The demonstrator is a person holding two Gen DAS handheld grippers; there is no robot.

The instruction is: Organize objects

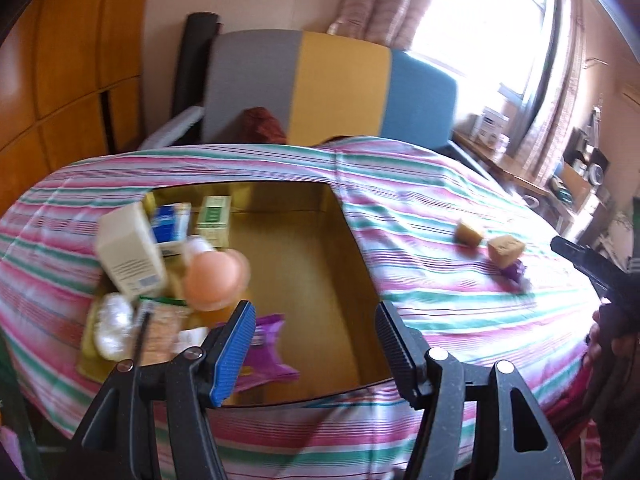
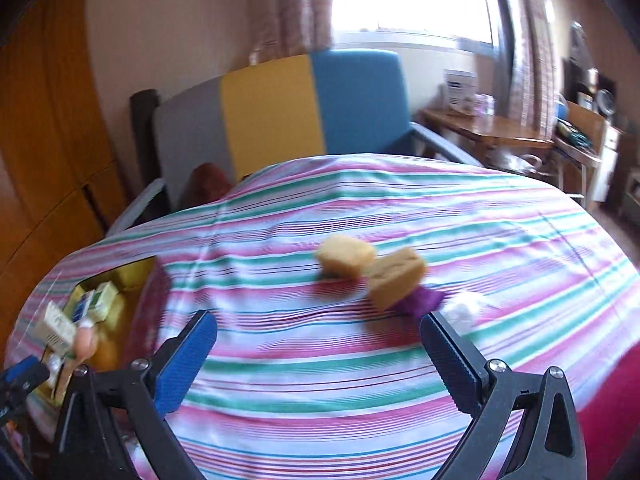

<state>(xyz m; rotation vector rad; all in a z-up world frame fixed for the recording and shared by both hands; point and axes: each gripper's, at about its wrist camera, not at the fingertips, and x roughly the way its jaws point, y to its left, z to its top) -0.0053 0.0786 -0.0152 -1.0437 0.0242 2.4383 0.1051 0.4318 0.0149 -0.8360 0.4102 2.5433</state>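
An open gold box [image 1: 344,240] sits sunk in the striped cloth [image 1: 440,312]. Its left side holds a cream carton [image 1: 128,252], a blue-white box [image 1: 170,224], a green box [image 1: 214,216], a peach-capped bottle [image 1: 214,280] and a purple packet [image 1: 268,344]. My left gripper [image 1: 316,336] hovers open over the box's near edge, nothing between its fingers. Two yellow sponges [image 2: 346,256] [image 2: 398,280], a purple item [image 2: 422,300] and a white wad [image 2: 464,310] lie on the cloth. My right gripper [image 2: 320,332] stands wide open just short of them, holding nothing.
A grey, yellow and blue chair back [image 1: 340,88] rises behind the table. A wooden wardrobe [image 1: 60,80] stands at the left, and a cluttered desk [image 2: 492,132] under the window at the right. A hand [image 1: 596,344] shows at the right edge.
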